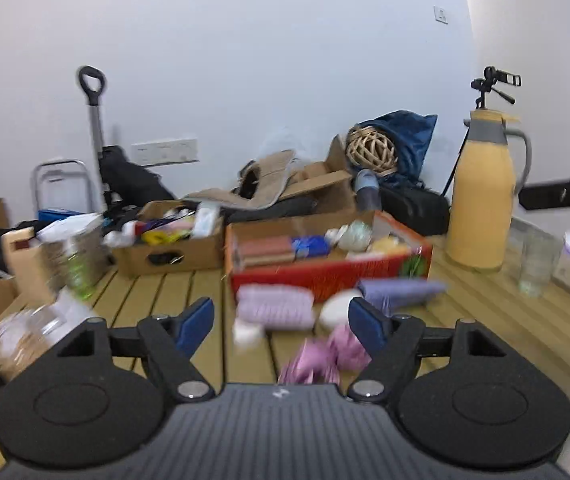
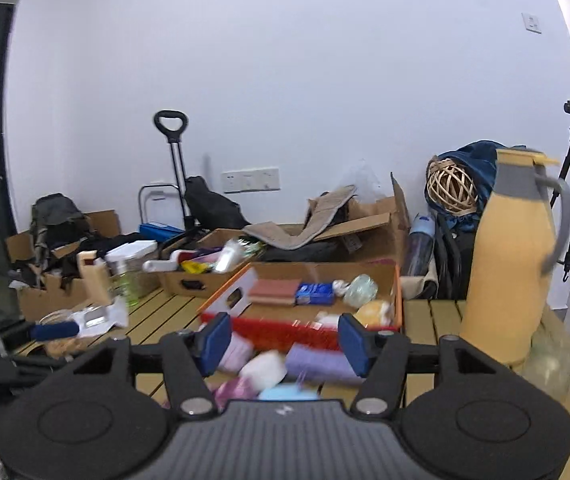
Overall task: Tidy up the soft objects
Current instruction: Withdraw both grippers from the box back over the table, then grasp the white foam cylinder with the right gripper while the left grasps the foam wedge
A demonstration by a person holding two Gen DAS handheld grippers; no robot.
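Above the table [image 1: 189, 292], both tools gape empty

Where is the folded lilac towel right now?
In the left wrist view the lilac towel lies on the slatted table, just in front of the red box, left of a white pad.

All places are taken from the red cardboard box [image 1: 325, 276] on the slatted table. A folded lilac knitted cloth [image 1: 275, 306] lies flat just in front of its left half. A white rounded soft lump [image 1: 339, 308] sits right of that cloth, near the box's front wall. A purple-blue folded cloth [image 1: 401, 292] lies before the box's right end. Crumpled pink fabric [image 1: 325, 358] lies further out, blurred. In the right wrist view a light-blue soft thing [image 2: 287, 393] shows furthest from the box.
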